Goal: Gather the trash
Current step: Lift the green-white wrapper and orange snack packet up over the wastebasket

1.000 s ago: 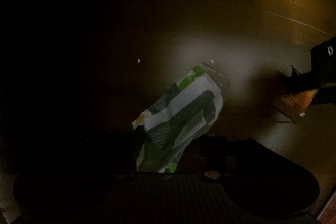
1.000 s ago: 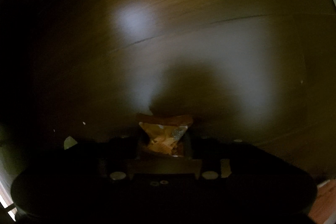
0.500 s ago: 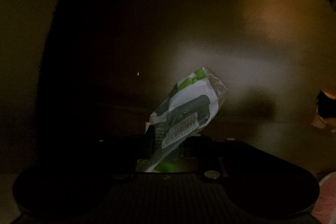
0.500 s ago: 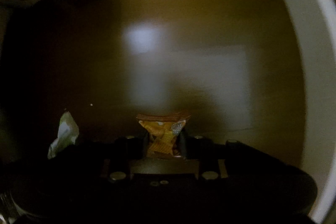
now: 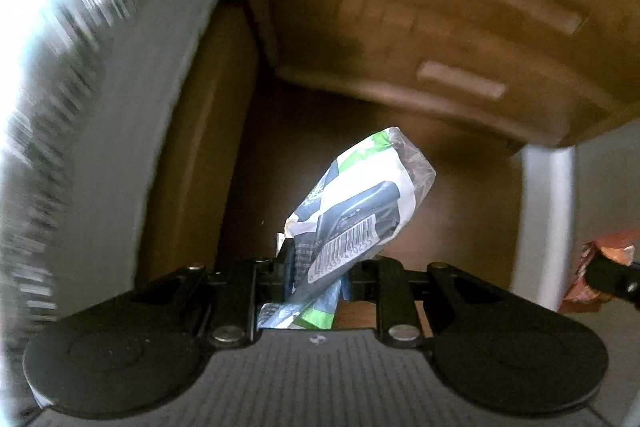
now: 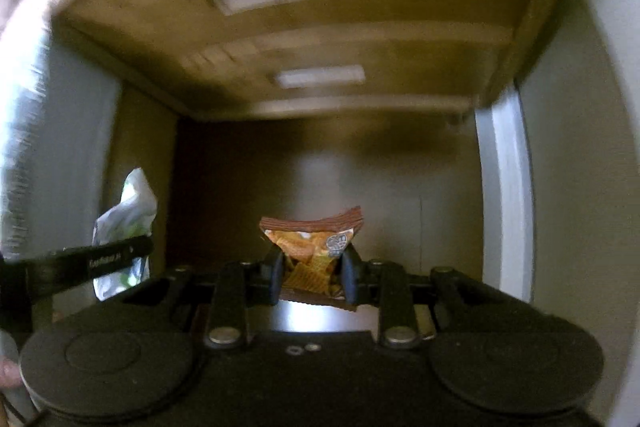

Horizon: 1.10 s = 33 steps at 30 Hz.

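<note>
two wrappers are in my grip, one per tool. my left gripper [image 5: 316, 277] is clamped on the white and green wrapper [image 5: 360, 211], which sticks up from between the fingers and tilts to the right, its barcode side facing the camera and a short tail poking out below the pinch. my right gripper [image 6: 312, 277] is closed on the orange snack packet [image 6: 314, 249], pinched at its middle with the brown crimped top edge flaring above the fingers.

taking the wooden table [image 6: 304, 39] as my landmark: both tools sit below its brown underside, which shows two pale rectangular patches, blurred. in the right wrist view the orange packet hangs under the middle of the table, and the white and green wrapper [image 6: 124, 231] shows further left, behind the dark finger of the other tool, near the table's left panel. a pale leg [image 6: 504, 195] stands at the table's right edge. in the left wrist view the same kind of pale leg [image 5: 548, 223] stands right of my wrapper, and past it the orange packet [image 5: 600, 267] shows at the frame edge, pinched by a dark fingertip. left of the table i see a bright, streaked grey surface [image 5: 80, 107], too blurred to name.
</note>
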### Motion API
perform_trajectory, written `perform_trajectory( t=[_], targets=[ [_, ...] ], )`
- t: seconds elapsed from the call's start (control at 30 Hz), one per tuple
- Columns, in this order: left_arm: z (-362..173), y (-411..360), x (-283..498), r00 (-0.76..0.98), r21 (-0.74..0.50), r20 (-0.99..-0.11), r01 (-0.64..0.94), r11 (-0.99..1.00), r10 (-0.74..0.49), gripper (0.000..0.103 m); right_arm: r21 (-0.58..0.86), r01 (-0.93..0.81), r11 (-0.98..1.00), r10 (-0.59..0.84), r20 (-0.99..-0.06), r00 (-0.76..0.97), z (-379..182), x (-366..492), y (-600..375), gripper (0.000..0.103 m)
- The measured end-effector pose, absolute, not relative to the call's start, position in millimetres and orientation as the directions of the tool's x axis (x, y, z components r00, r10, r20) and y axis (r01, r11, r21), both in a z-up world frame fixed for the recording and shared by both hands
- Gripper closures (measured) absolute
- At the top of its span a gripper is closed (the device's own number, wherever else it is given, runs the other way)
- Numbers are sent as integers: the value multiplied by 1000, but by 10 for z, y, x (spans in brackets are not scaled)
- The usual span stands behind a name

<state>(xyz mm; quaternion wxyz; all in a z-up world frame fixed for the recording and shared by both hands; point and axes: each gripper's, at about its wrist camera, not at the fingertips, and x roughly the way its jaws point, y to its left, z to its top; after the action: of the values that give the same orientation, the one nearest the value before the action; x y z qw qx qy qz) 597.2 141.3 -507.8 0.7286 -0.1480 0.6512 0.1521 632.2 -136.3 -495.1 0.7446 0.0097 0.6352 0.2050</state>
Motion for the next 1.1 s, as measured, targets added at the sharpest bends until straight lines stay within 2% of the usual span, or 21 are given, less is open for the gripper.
perform_trajectory(
  t=[0.47, 0.7, 0.87, 1.1],
  targets=[
    [-2142, 1710, 6605, 331, -156, -943, -320, 934, -44, 82, 306, -389, 869, 442, -833, 332, -2124, 6829, -1121, 76],
    [-1074, 1849, 6985, 452, -194, -889, -215, 957, -79, 82, 283, -373, 884, 446, -751, 486, -1013, 7089, -1091, 76],
    [-527, 1774, 7359, 520, -189, -849, -127, 974, -97, 82, 265, -381, 886, 446, -712, 543, -555, 7333, -1140, 76],
    [-311, 1666, 8210, 530, -211, -843, -177, 961, -87, 82, 203, -456, 866, 456, -694, 557, -382, 8054, -1070, 76]
  ],
)
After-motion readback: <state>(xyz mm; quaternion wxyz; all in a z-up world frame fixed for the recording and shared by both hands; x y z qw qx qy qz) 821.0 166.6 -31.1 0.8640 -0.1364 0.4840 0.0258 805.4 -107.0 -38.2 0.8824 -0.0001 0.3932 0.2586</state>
